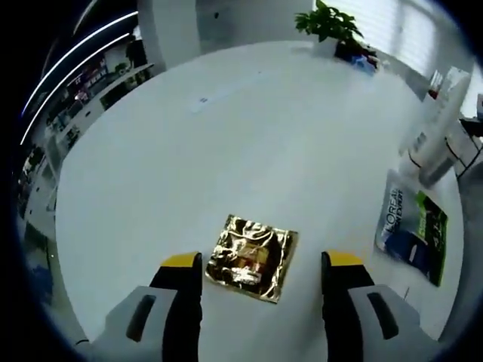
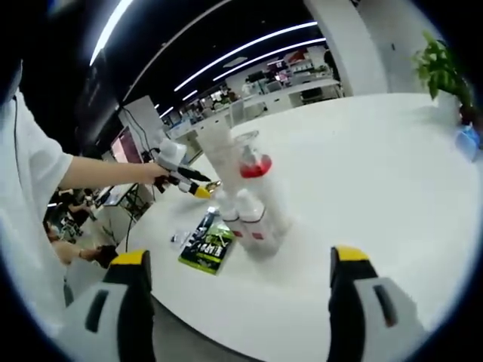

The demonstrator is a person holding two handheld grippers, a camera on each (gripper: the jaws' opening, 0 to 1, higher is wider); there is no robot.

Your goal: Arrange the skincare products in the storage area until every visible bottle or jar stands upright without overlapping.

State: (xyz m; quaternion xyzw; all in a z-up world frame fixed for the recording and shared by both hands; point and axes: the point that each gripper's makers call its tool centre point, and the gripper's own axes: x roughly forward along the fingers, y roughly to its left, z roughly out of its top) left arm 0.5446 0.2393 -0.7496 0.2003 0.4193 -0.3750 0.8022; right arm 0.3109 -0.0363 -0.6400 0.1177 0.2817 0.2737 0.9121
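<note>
Your left tool is spread wide with nothing between its jaws, hovering low over the white bench. The gold foil sachet lies flat on the bench in the gap between the jaws, touching neither. Off to its right lies a blue and green L'Oréal packet, flat too, with white bottles standing beyond it.

Your right tool is also wide open and empty. Ahead of it a cluster of clear and white bottles stands upright, a green packet just beside them.
</note>
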